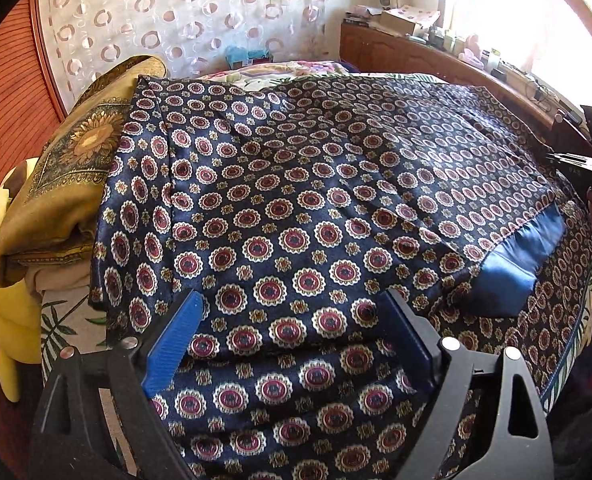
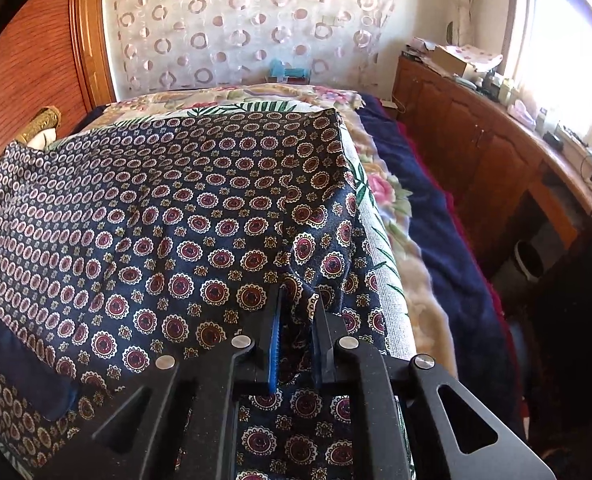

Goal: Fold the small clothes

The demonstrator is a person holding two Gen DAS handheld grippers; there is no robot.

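garment: navy patterned cloth with red-and-cream medallions, spread over the bed — folds and creases across it, a plain blue band showing at one turned-over edge
left hand-held gripper: jaws wide apart, blue pads either side of a bunched ridge of the cloth; pads not pressing on it
right hand-held gripper: jaws drawn close together, pinching a raised fold of the cloth near its right-hand edge — fabric visibly gathered between the fingers
right gripper seen from left wrist view: dark frame at far right edge, by the cloth's far side
bedding: floral blanket under the cloth, dark blue blanket beside it toward the cabinet
pile: folded gold-brown fabric with a sunflower print stacked just left of the cloth, yellow item under it
background: curtain with ring pattern, wooden cabinet with clutter on top, bright window
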